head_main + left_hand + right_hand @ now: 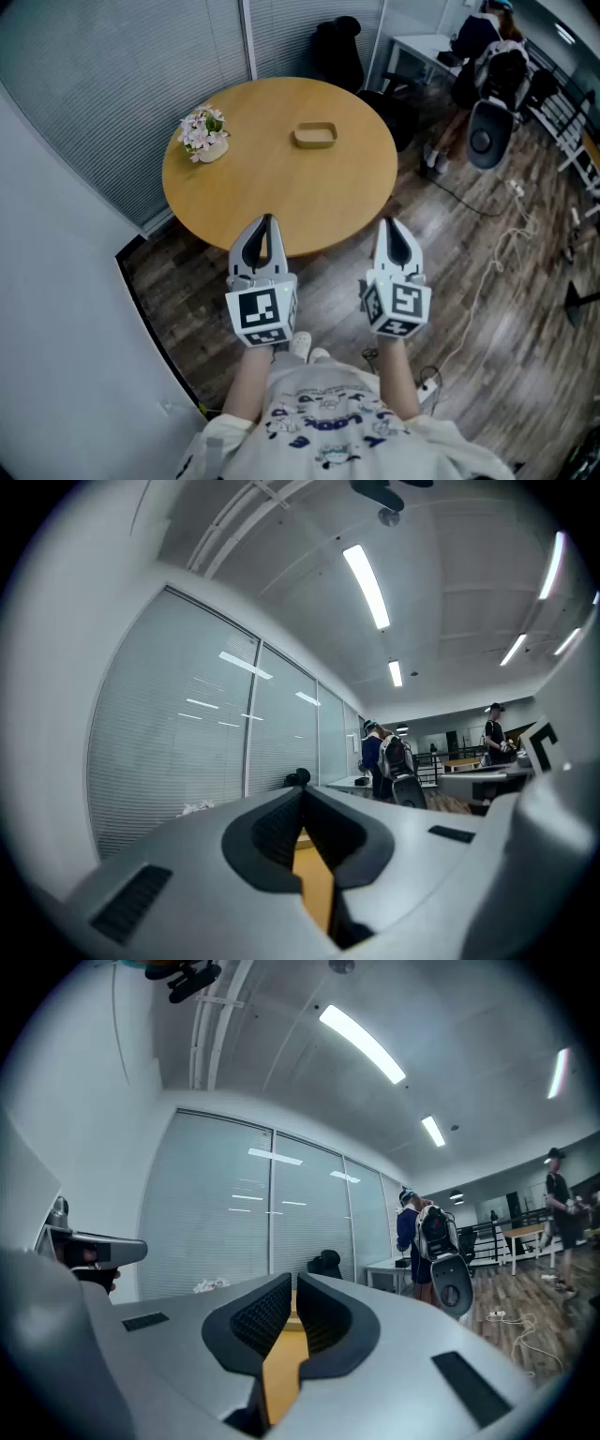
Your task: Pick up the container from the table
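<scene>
Overhead, looking steeply down: two handheld grippers side by side, each with a marker cube behind the fingers, both aimed at a round wooden table (pixel 272 202).

Left gripper (pixel 267 221) clenched, dark ribbed fingers (pixel 267 832) meeting at the tips, nothing held between them. Right gripper (pixel 390 225) likewise closed and empty, with only a hairline slit between its fingers (pixel 251 1321). Through the wider opening below each pair of tips, just a strip of tan table top.

Straight ahead of the fingertips, well apart from both pairs, roughly between the lines of the two grippers: a shallow tan container (pixel 314 135) with rounded corners, flat on the far half of the table, untouched.

Ahead and to the left of the left fingers, near the table's rim: a small pot of pink and white flowers (pixel 202 134).

Far beyond the right fingers and off to their right: a person (pixel 483 33) standing at a white desk, with an office chair (pixel 487 131) close by. Lower down on that side, pale cables (pixel 511 239) trailing over the dark wood floor (pixel 337 281).

Beyond the table: glass walls with closed blinds (pixel 112 66).
</scene>
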### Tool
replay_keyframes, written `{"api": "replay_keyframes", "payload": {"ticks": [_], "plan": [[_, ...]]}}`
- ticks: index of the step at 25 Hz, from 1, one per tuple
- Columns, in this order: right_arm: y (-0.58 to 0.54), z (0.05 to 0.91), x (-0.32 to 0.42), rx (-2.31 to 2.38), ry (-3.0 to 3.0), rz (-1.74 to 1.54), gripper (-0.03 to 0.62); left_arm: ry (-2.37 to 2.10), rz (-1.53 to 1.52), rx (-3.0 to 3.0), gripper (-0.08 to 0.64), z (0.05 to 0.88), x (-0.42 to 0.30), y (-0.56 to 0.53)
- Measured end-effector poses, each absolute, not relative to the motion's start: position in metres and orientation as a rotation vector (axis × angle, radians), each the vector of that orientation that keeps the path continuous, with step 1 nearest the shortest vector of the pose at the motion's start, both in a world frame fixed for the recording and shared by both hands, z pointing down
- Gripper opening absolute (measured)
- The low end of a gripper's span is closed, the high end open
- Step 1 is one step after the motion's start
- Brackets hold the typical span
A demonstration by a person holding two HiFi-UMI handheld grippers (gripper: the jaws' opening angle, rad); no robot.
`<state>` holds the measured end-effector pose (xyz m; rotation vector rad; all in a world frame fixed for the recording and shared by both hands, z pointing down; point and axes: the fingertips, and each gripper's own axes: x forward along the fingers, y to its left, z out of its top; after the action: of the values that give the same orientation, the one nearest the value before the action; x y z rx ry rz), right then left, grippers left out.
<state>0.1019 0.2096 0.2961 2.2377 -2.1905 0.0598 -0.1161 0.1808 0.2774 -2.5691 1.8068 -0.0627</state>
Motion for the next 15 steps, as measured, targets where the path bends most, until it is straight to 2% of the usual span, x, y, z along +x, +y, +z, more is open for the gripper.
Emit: {"api": "replay_keyframes", "payload": {"ticks": [15], "plan": [[0.194, 0.298, 0.107, 2.262, -2.174, 0.070, 0.023, 1.795, -0.072, -2.586, 0.003, 0.282, -0.113, 0.162]]}}
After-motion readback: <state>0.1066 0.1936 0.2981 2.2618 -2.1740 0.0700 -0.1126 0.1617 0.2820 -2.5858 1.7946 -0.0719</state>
